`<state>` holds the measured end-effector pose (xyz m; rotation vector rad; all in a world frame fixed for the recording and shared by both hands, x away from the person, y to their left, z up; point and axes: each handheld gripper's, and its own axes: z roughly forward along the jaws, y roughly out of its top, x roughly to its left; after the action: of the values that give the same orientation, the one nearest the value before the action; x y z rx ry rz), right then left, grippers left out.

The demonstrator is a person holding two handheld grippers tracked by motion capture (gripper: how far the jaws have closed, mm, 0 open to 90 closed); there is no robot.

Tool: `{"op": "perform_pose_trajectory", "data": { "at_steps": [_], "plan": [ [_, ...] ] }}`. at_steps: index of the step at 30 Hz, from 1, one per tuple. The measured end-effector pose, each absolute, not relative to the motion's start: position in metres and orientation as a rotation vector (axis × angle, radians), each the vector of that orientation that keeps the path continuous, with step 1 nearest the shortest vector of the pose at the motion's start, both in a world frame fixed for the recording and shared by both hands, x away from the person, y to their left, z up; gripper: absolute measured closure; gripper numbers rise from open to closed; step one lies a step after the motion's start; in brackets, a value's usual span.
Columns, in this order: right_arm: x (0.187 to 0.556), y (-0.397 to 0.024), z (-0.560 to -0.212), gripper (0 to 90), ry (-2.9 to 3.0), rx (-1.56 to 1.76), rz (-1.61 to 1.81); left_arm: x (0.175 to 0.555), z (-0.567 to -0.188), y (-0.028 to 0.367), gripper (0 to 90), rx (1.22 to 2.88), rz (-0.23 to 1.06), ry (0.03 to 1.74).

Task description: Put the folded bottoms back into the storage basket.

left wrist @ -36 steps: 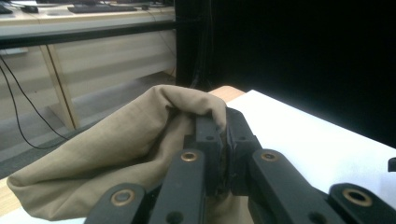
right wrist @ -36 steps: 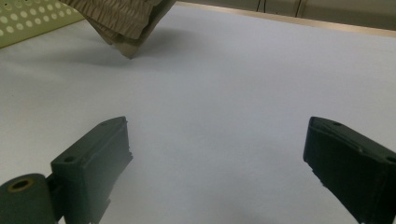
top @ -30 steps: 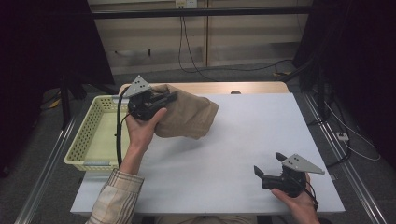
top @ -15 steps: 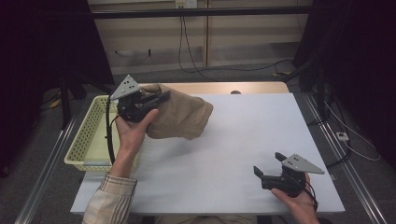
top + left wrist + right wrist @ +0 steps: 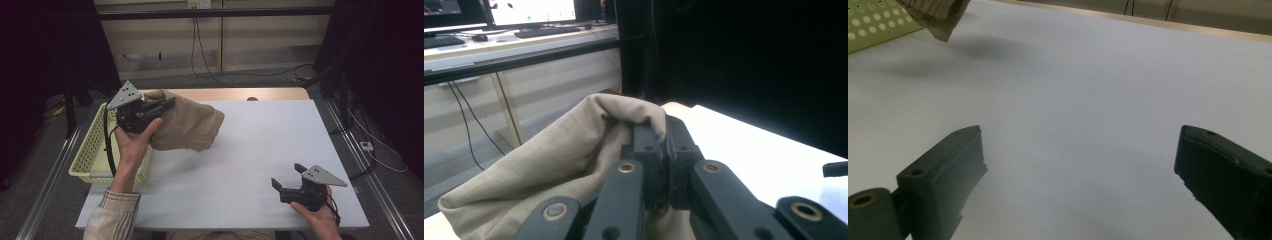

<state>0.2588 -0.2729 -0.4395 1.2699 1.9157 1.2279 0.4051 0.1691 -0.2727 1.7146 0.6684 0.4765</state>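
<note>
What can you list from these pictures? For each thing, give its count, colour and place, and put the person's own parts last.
cloth: one, tan, bunched and lifted at the table's far left, clamped in the left tongs
basket: one, pale yellow-green, perforated, at the table's left edge
table: one, white top with a wooden far edge
cables: several, dark, on the floor and wall beyond the table
left tongs: one, black with a grey plate, shut on the cloth
right tongs: one, black with a grey plate, open, low at the near right corner
sleeve: one, striped, on the left forearm
</note>
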Motion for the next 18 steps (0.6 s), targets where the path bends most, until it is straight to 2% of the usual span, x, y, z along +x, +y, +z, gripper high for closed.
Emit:
{"op": "perform_pose_trajectory", "data": {
  "at_steps": [18],
  "plan": [
    [0.258,-0.273,-0.439,5.9,1.920,1.262,1.230,0.392,-0.257,0.193,86.7,1.655,0.509,0.672]
  ]
}}
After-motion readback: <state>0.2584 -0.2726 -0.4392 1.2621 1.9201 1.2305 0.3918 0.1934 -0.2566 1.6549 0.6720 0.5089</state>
